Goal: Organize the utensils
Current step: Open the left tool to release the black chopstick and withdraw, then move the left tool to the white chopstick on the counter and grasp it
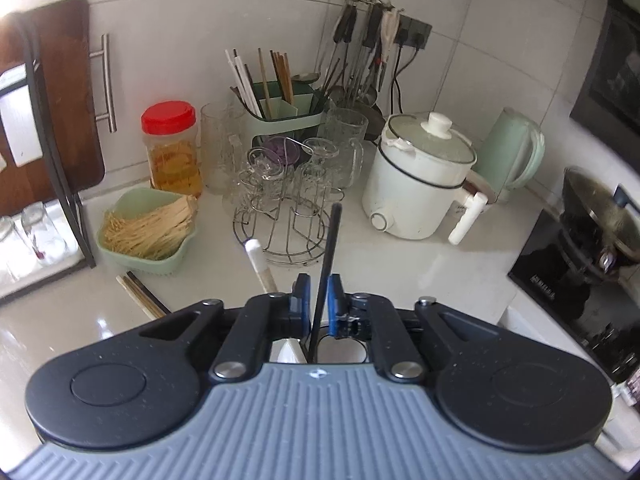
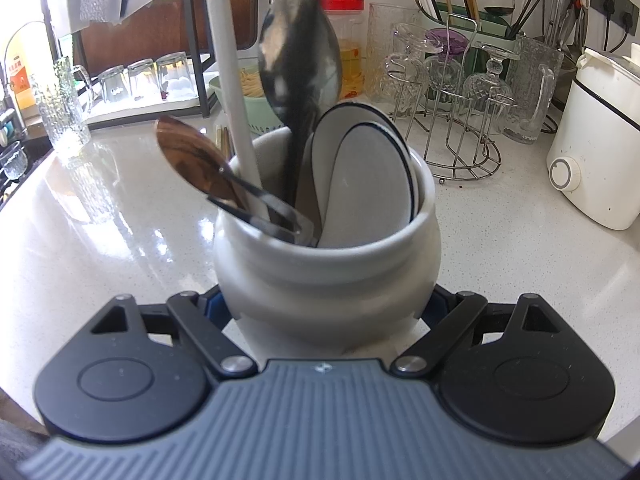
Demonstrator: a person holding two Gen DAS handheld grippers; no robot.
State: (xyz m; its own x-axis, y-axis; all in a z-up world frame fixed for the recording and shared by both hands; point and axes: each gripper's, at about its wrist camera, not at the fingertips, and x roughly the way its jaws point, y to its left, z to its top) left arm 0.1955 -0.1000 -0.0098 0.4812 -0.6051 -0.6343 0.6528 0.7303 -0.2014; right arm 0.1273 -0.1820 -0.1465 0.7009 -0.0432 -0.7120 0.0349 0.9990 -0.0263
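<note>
Two grippers were in use: the left gripper (image 1: 319,296) was clenched on the thin black handle (image 1: 326,268) of a utensil, which rose between its blue pads over the white counter (image 1: 400,272), with a white handle (image 1: 260,264) just beside it on the left. In the right wrist view, the right gripper (image 2: 326,308) had its jaws spread around the base of a grey ceramic crock (image 2: 326,268) and seemed to grasp it. From left to right, the crock held a brown wooden spoon (image 2: 192,160), a white handle (image 2: 232,80), a dark metal spoon (image 2: 300,56) with its bowl up, and white ceramic spoons with dark rims (image 2: 368,176).
</note>
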